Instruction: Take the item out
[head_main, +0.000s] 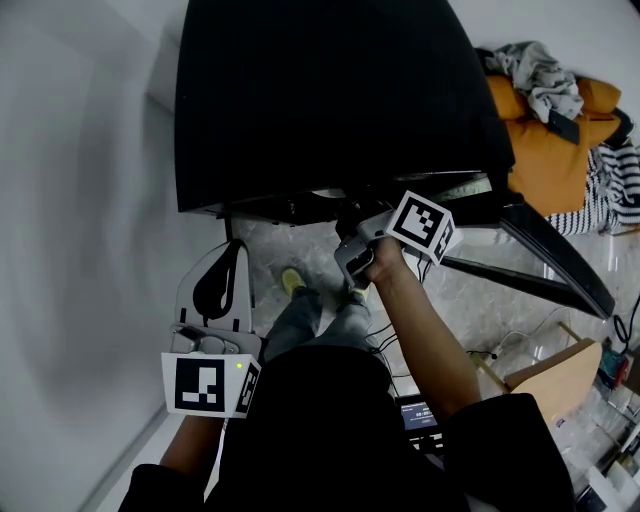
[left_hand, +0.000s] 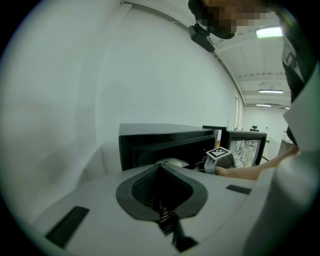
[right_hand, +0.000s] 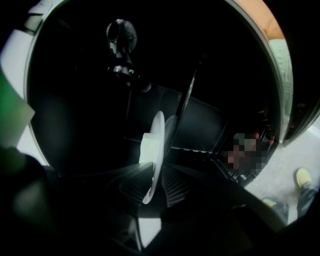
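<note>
One thin white round plate (right_hand: 157, 132), edge-on, is clamped by the right gripper (right_hand: 154, 175) inside one black box-shaped cabinet (head_main: 320, 90). The left gripper (left_hand: 160, 169) is closed and empty.

Readable text: you have none in any of the views.
Left marker cube (head_main: 207, 385), on your left gripper (head_main: 233, 250): only a black and white pattern of squares, no letter and no digit.
Right marker cube (head_main: 420, 224), on your right gripper (right_hand: 156, 172): the same kind of square pattern, in another arrangement, and it spells nothing.
Black cabinet (head_main: 330, 90): its top is plain dark, with no brand or label that you can read.
White plate (right_hand: 156, 145): a plain surface, no print to see.
Small lit screen (head_main: 418, 415) near your waist: what is on it is too small to read.
</note>
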